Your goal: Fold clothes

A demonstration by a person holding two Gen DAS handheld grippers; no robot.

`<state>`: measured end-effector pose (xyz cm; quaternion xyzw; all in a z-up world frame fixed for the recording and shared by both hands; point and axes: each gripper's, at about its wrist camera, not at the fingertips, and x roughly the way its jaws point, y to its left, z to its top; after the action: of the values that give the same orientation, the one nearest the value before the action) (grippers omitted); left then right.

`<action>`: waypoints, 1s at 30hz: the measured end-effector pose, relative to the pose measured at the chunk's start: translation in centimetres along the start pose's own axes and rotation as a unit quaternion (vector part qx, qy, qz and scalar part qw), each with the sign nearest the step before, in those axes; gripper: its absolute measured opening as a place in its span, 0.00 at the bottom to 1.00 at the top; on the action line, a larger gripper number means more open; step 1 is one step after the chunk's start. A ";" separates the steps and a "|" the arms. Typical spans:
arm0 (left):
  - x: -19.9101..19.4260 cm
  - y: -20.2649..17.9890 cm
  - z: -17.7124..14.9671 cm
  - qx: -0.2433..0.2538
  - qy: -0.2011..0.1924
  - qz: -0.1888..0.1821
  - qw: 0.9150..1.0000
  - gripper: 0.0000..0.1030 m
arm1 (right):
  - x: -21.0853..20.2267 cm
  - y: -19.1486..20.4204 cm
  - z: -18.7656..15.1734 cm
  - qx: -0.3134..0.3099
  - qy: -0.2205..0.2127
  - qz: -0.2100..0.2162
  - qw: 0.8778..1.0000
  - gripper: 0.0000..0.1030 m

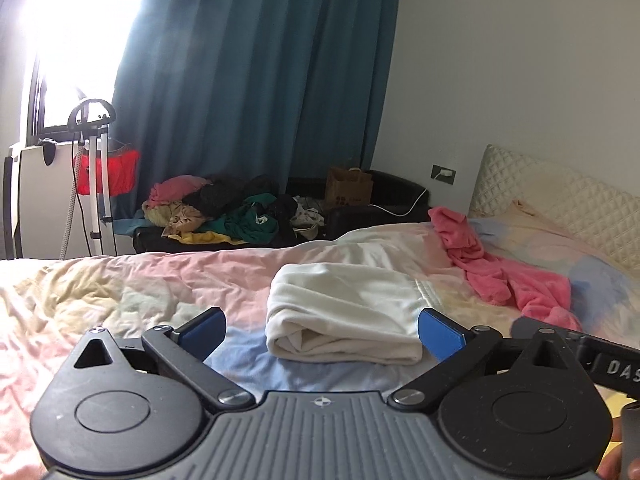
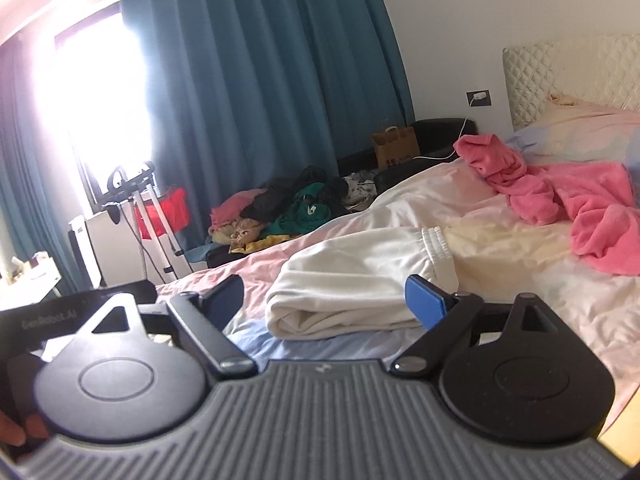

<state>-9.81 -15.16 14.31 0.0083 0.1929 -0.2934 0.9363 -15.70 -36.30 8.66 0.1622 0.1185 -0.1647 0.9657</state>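
Rumpled bedspread (image 1: pixel 120 280), folded white garment (image 1: pixel 344 312) central, both jaws wide apart

A folded garment (image 1: pixel 344 312) lay on the bed (image 1: pixel 120 288), just ahead of both grippers and between their spread jaws in each view. To its right and farther back, a crumpled robe (image 1: pixel 504 276) sprawled across the bed toward the headboard (image 1: pixel 560 208). Beyond the bed's far edge, a heap of clothes (image 1: pixel 232 212) sat on a low couch (image 1: pixel 400 200), with a paper bag (image 1: pixel 348 188) at its right. A stand (image 1: pixel 96 176) rose left of the heap, before the curtain (image 1: pixel 256 72).
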 end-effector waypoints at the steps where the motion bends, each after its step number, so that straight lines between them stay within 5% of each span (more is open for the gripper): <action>1: -0.6 -0.1 -0.7 0.009 -0.005 0.003 1.000 1.00 | -0.4 0.1 -0.7 -0.003 -0.004 0.000 1.000 0.86; 9: -1.4 -0.1 -4.2 0.007 -0.020 0.021 1.000 1.00 | -1.0 0.4 -5.0 -0.023 -0.035 -0.011 0.999 0.86; 30: 0.7 0.7 -7.5 0.012 -0.012 0.053 0.998 1.00 | 1.0 0.2 -6.9 -0.050 -0.040 -0.023 0.998 0.86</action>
<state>-11.61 -14.01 7.01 0.0257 0.1773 -0.2459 0.9526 -15.87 -33.97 2.13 0.1040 0.0913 -0.1867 0.9726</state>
